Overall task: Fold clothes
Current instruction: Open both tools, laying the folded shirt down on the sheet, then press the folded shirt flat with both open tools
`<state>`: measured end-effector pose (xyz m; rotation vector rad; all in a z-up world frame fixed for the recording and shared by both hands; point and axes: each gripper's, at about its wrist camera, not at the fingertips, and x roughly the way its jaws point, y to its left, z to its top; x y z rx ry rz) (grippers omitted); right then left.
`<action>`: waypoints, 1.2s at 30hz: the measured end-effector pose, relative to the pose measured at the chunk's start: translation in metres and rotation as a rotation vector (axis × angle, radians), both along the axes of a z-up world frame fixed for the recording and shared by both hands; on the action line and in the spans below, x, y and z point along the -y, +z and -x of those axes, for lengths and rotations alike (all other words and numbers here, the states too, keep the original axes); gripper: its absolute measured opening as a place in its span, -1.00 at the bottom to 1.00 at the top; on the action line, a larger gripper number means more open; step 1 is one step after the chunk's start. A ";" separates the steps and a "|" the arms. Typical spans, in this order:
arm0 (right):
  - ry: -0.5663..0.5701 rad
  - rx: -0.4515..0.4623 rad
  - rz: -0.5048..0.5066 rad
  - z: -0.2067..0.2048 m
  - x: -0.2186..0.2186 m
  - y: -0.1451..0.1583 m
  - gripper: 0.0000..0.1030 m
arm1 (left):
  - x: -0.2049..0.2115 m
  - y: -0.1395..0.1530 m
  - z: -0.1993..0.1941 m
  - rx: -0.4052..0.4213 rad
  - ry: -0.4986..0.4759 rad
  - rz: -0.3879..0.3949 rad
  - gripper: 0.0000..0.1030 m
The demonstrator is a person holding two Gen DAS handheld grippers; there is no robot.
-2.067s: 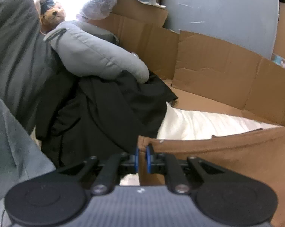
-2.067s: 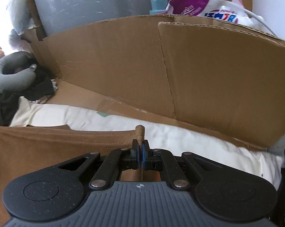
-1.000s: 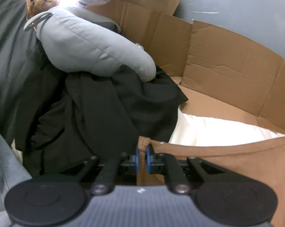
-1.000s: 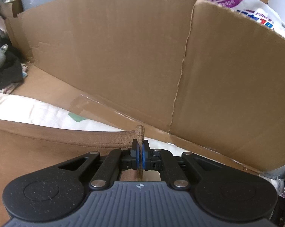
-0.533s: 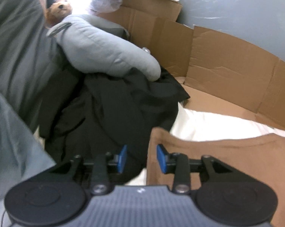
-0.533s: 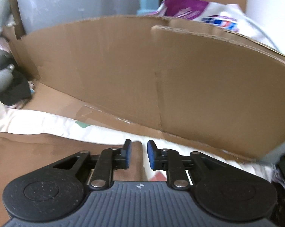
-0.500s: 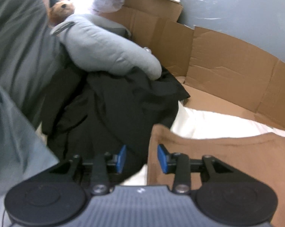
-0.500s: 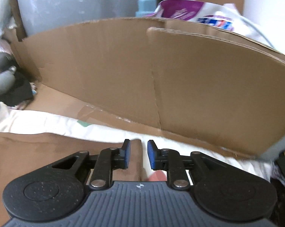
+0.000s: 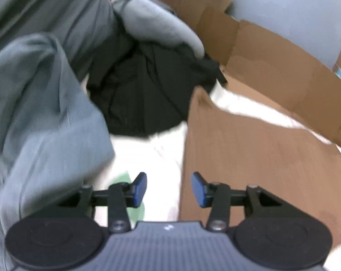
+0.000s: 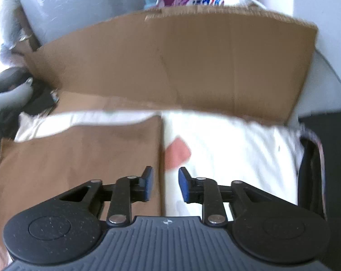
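Observation:
A brown garment (image 9: 256, 158) lies flat on a white sheet (image 9: 156, 155), its left edge straight and its far left corner near a black garment. In the right wrist view the same brown garment (image 10: 80, 158) fills the lower left, its right edge running straight up the middle. My left gripper (image 9: 169, 188) is open above the sheet, just left of the garment's left edge. My right gripper (image 10: 163, 185) is open over the garment's right edge, nothing between its fingers. Both views are blurred.
A cardboard wall (image 10: 181, 63) rings the far side. A black garment (image 9: 145, 90) and a grey neck pillow (image 9: 156, 24) lie at far left, grey-green cloth (image 9: 39, 113) at near left. A pink patch (image 10: 178, 152) marks the white sheet (image 10: 233, 149). A dark object (image 10: 312, 176) stands at right.
Both grippers let go of the brown garment's corners, opened wider and pulled back and up. The garment now lies flat on the sheet.

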<state>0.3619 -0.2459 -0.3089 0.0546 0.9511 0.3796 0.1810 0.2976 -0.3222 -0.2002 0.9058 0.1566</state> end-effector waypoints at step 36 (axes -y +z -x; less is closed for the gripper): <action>0.282 -0.083 0.064 0.115 -0.089 -0.039 -0.24 | 0.189 -0.060 0.012 -0.023 -0.343 0.247 -0.04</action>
